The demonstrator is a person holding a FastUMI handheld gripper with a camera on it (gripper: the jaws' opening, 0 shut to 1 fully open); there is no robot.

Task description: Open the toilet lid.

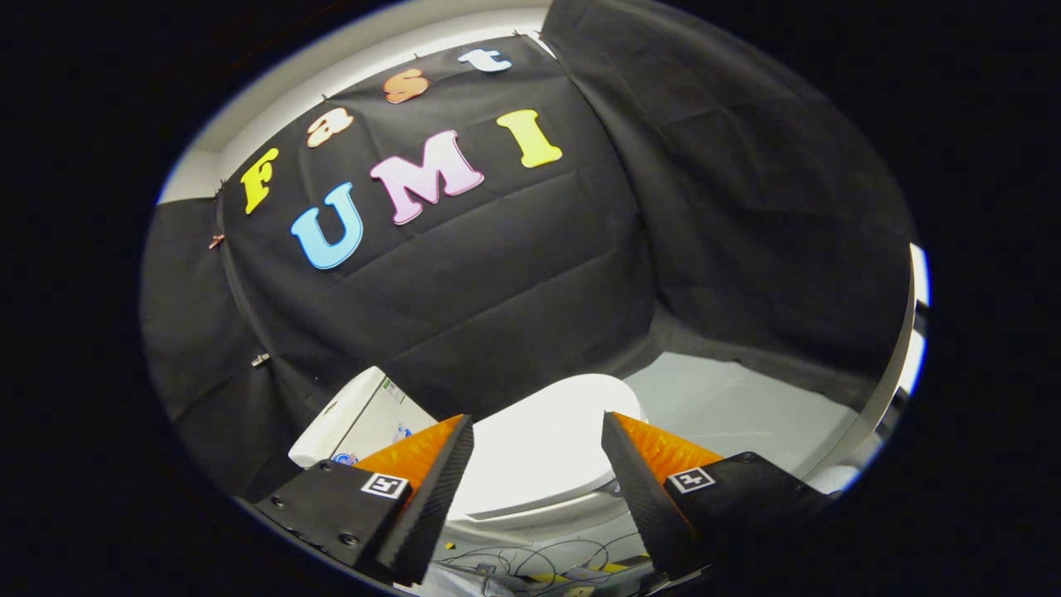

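Gripper view. The toilet is partly hidden: the left finger [431, 473] covers the lid's near-left part and the right finger [642, 481] covers its right edge. The bowl below the lid shows as a narrow pale band between the fingers. The tank [352, 419] is cut off on its lower side by the left finger body; marks on its face are too small to make out. Thin cables [530, 564] and some yellow-and-black strips lie on the floor below the bowl, too small and distorted to identify further.

The gripper [537, 439] is spread wide, fingers well apart, pinching nothing. The lid [539, 452] is down, closed flat on the bowl. It lies just ahead of and below the fingertips, showing in the gap between them; contact cannot be confirmed.

The tank stands left of the lid, against the black cloth wall [514, 282]. A pale floor [738, 406] extends right of the toilet. Nothing stands between fingers and lid.
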